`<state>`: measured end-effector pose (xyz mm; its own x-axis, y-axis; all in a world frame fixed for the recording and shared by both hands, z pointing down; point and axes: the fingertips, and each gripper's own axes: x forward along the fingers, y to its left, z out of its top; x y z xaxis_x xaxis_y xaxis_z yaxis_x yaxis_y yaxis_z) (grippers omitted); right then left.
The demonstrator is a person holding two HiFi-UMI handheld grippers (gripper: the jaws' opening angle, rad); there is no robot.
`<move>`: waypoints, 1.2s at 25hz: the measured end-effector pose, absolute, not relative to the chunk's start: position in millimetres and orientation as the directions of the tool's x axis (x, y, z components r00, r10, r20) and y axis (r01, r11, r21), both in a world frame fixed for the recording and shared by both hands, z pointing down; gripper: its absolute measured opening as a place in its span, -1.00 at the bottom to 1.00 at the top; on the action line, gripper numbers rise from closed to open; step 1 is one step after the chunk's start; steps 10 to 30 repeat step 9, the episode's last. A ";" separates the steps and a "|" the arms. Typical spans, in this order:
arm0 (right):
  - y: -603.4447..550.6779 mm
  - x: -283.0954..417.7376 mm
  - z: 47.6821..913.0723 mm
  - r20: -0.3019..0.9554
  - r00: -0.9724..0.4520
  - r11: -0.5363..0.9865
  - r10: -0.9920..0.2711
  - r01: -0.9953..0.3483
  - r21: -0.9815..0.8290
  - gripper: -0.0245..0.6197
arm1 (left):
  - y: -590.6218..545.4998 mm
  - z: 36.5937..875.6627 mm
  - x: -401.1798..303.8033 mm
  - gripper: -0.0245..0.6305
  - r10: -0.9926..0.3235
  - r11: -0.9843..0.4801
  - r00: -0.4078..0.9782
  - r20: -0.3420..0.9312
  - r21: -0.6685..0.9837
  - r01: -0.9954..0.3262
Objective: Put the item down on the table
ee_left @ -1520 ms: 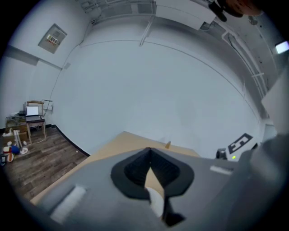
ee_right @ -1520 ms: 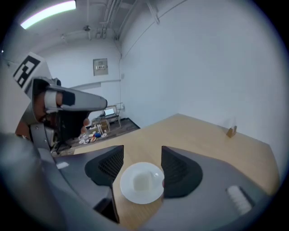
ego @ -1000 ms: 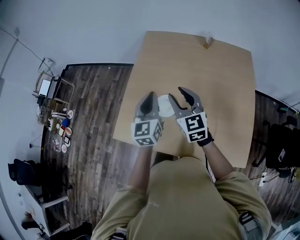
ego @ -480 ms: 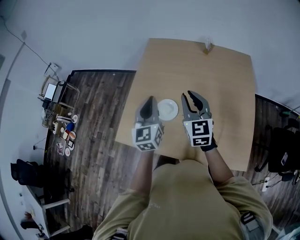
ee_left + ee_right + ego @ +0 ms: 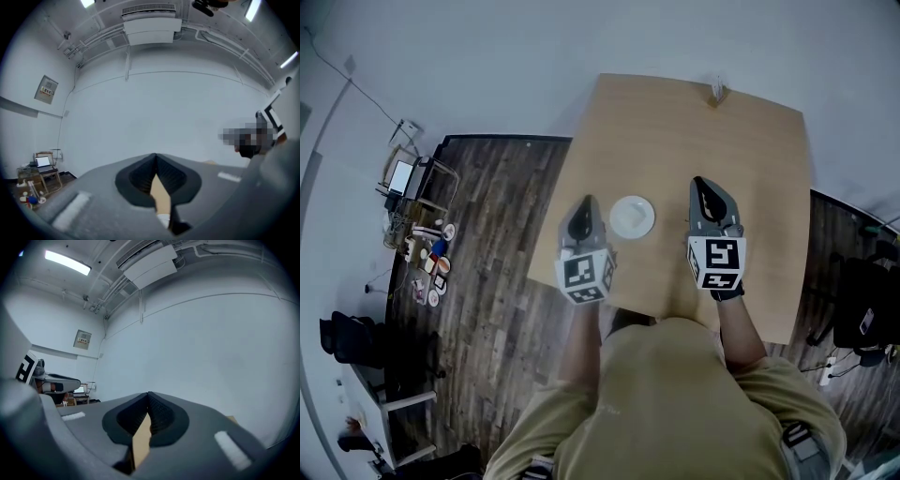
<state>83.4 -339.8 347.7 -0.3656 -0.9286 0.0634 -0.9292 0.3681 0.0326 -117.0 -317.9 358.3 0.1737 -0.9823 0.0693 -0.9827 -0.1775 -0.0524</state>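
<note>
One small round white plate (image 5: 632, 217) lies near the light wooden table's (image 5: 750, 141) left edge, between the left gripper (image 5: 585, 202), jaws pressed together, and the right gripper (image 5: 703, 185), jaws just closed on nothing.

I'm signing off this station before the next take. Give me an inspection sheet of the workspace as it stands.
Surface: wooden table, bare apart from two things.
Job's things: white round dish lies on the table between the grippers, apart from both.
Clutter: small object at the table's far edge, too small to identify.
Grippers: left gripper shut, empty; right gripper shut, jaws just closed, nothing between them.
Cables: thin wire on the left wall; nothing seen on the table.
Surroundings: dark wood floor, shelf with laptop, small floor items, black chair.
</note>
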 end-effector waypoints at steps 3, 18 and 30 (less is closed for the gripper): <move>-340.5 83.2 350.0 0.061 -0.375 0.377 -0.925 -0.926 0.023 -0.90 | -317.4 361.5 -115.8 -0.93 -0.983 -0.172 0.167 0.073 -0.058 -0.983; -354.6 77.8 352.6 0.062 -0.385 0.386 -0.921 -0.922 0.014 -0.90 | -328.4 361.6 -115.5 -0.93 -0.983 -0.174 0.170 0.061 -0.067 -0.982; -354.6 77.8 352.6 0.062 -0.385 0.386 -0.921 -0.922 0.014 -0.90 | -328.4 361.6 -115.5 -0.93 -0.983 -0.174 0.170 0.061 -0.067 -0.982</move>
